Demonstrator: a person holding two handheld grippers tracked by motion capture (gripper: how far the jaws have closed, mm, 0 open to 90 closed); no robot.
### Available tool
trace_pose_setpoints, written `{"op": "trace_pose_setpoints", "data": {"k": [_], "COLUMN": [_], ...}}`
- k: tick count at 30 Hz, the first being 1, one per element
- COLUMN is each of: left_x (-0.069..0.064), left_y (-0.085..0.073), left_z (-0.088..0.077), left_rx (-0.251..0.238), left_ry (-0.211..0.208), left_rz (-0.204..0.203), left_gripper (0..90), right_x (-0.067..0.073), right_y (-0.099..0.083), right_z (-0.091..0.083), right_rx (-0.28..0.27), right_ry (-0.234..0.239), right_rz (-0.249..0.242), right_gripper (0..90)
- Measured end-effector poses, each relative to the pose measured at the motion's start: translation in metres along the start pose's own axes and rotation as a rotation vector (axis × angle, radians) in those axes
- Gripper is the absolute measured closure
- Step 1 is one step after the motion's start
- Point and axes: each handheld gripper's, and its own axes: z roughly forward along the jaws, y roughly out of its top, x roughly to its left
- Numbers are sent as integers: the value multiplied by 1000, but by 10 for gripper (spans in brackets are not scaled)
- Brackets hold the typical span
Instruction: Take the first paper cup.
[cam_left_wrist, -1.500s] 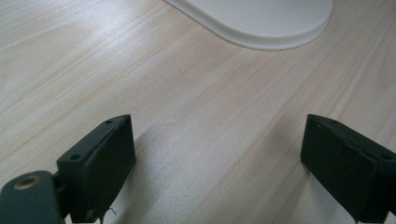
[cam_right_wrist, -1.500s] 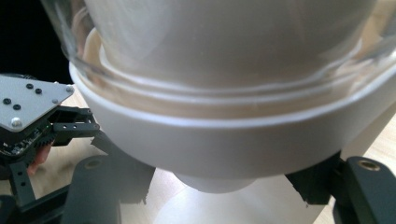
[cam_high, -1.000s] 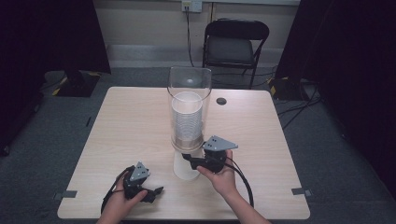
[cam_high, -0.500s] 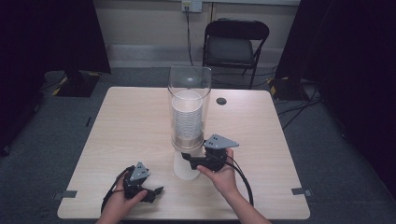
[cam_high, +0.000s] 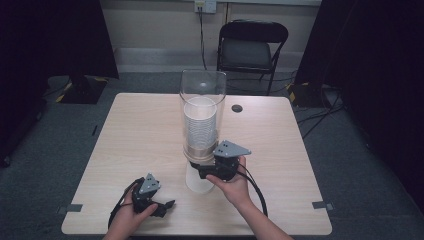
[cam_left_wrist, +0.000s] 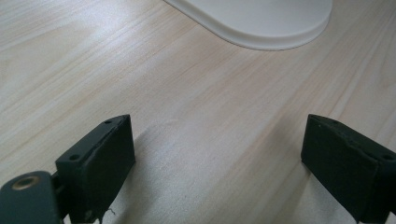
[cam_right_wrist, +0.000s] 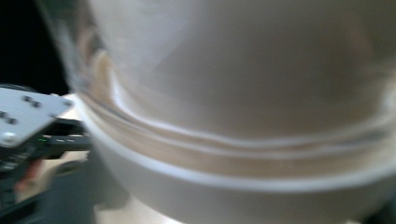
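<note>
Pulling a cup (cam_high: 199, 179) from the bottom of the clear dispenser (cam_high: 202, 117) at mid-table is under way: our right gripper (cam_high: 204, 171) sits against it, jaws just closing, grip unclear. Our left gripper (cam_high: 167, 206) rests wide open and empty on the table (cam_high: 140, 135). Freeing the cup remains.

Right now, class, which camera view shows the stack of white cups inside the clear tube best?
The high view: the stack of white cups stands whole inside the clear tube. The right gripper view gives a blurred close-up of the tube's bottom. The left gripper view catches a white rim, likely the lowest cup's.
</note>
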Motion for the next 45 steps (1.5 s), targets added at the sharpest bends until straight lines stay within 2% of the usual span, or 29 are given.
{"op": "trace_pose_setpoints", "data": {"k": [1,2,4,5,6,11,21,22,23,24,25,26,27,28,29,30,31,32,34,40,45], "left_x": [0,0,0,0,0,0,0,0,0,0,0,0,0,0,0,0,0,0,0,0,0], "left_y": [0,0,-1,0,0,0,0,0,0,0,0,0,0,0,0,0,0,0,0,0,0], "left_z": [0,0,1,0,0,0,0,0,0,0,0,0,0,0,0,1,1,1,1,1,2], "left_rx": [1,1,-16,3,2,0,-1,0,0,0,-1,2,2,1,0,-11,-11,-4,-5,-10,-10], "left_ry": [0,0,-4,0,0,-1,-1,0,0,1,1,0,0,-1,-2,-6,-6,-6,-6,-5,-5], "left_rz": [0,1,-2,2,2,2,2,3,3,3,1,4,4,2,0,2,2,9,9,3,3], "left_gripper": [92,92,91,91,91,91,91,91,92,91,91,91,91,91,89,79,75,74,74,73,73], "right_x": [-3,-5,-4,-4,-5,-2,-4,-5,-5,-5,-5,-8,-8,-9,-11,-15,-15,-17,-17,-20,-25], "right_y": [-1,-3,-4,-4,-5,-6,-11,-18,-18,-32,-32,-56,-56,-69,-78,-82,-82,-76,-75,-82,-83], "right_z": [-2,-1,-1,-1,-1,-2,-1,2,2,6,6,10,10,8,6,3,3,0,-1,-13,-25], "right_rx": [-1,-12,-16,-16,-26,-4,-11,44,44,139,139,217,217,228,231,257,257,279,288,328,330], "right_ry": [-4,20,13,13,12,-5,18,18,18,26,26,22,22,21,24,41,41,56,68,71,59], "right_rz": [-8,11,-3,-3,-8,-13,-24,-29,-29,-25,-25,-27,-27,-18,6,26,26,7,15,-12,-22], "right_gripper": [312,317,322,322,326,333,344,351,351,369,369,366,366,365,364,361,361,358,357,353,349]}}
